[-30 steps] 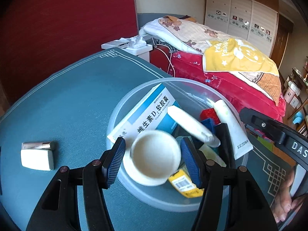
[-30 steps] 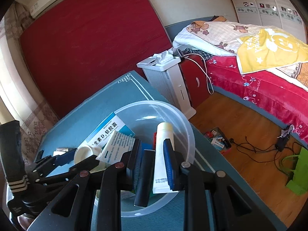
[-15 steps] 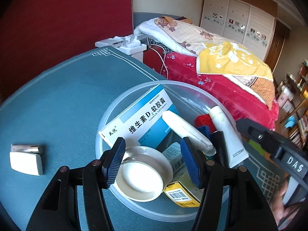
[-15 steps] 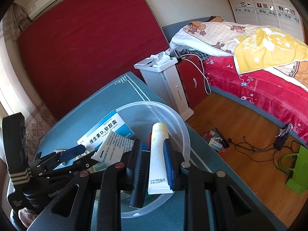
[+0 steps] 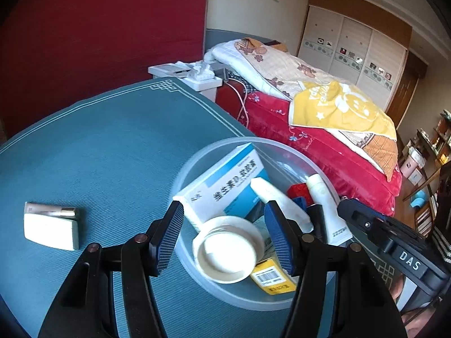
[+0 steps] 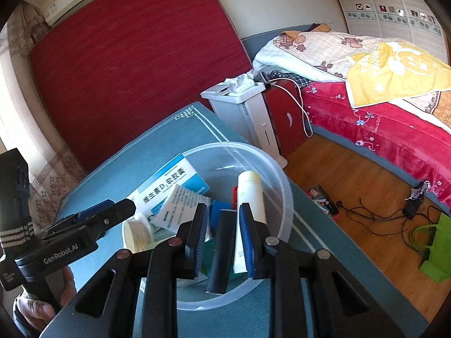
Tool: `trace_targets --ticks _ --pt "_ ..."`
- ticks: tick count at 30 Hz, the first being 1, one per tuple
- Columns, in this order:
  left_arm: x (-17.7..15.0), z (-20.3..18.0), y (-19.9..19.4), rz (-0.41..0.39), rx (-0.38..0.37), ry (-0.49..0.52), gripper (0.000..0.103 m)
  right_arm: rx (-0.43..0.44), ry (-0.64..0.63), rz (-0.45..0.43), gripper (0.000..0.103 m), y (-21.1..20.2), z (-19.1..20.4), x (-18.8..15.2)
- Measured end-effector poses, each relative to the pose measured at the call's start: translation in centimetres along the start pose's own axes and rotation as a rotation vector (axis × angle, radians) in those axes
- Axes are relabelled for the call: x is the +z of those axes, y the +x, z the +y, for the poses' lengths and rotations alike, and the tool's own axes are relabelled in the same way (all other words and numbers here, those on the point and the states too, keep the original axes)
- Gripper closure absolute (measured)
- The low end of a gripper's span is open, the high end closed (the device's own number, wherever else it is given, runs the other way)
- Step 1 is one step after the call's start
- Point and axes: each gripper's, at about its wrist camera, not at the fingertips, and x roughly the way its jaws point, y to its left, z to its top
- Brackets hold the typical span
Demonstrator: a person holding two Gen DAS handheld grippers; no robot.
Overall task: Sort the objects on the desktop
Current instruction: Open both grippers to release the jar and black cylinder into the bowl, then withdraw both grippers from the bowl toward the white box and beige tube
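Observation:
A clear plastic bowl (image 5: 242, 139) (image 6: 248, 148) sits on the blue table and holds a white-and-blue medicine box (image 5: 225, 186), two white tubes (image 5: 324, 197), a red block (image 5: 298, 190) and a yellow packet (image 5: 270, 280). A white round jar (image 5: 225, 250) (image 6: 138, 233) lies in the bowl's near side. My left gripper (image 5: 224, 233) hovers open above the jar, not touching it. My right gripper (image 6: 222, 225) is over the bowl and its jaws are opening. A black flat bar (image 6: 222, 248) stands between them with thin gaps on both sides.
On the table left of the bowl lie a white compact case (image 5: 50, 231) and a rose-gold tube (image 5: 50, 209). Past the table edge stand a white bedside unit (image 6: 242, 104) and a bed with a red cover (image 5: 324, 140). Cables lie on the wooden floor (image 6: 366, 197).
The white jar, earlier up between my left pads, now lies lower in the bowl, and the left gripper has lifted and drawn back. The right jaws have parted slightly around the black bar.

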Motion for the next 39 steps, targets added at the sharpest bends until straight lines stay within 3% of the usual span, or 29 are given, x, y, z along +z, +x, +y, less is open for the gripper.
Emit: trace_targets --ticks 4,6,9,15,33,39 --pt "-0.4 1.0 -0.3 0.007 0.018 -0.024 0.04 0.004 -0.022 -0.012 0.054 -0.4 1.1 -0.2" --pt "-0.6 1.5 -0.3 0.011 0.031 -0.037 0.036 0.002 -0.035 -0.019 0.05 -0.6 1.7 -0.3" --pt "-1.1 2.4 -0.8 -0.003 0.058 -0.052 0.03 0.007 -0.048 -0.016 0.049 -0.5 2.5 -0.4" --pt "-1.8 4.6 -1.5 -0.008 0.095 -0.082 0.03 0.022 -0.077 0.0 0.048 -0.2 4.0 -0.8" --pt "-4.6 13.0 -2.6 0.009 0.216 -0.265 0.03 0.075 -0.166 0.019 0.024 0.5 9.3 -2.3" --pt "-5.4 14.3 -2.6 0.016 0.246 -0.294 0.03 0.089 -0.178 0.027 0.022 1.1 10.4 -2.5"
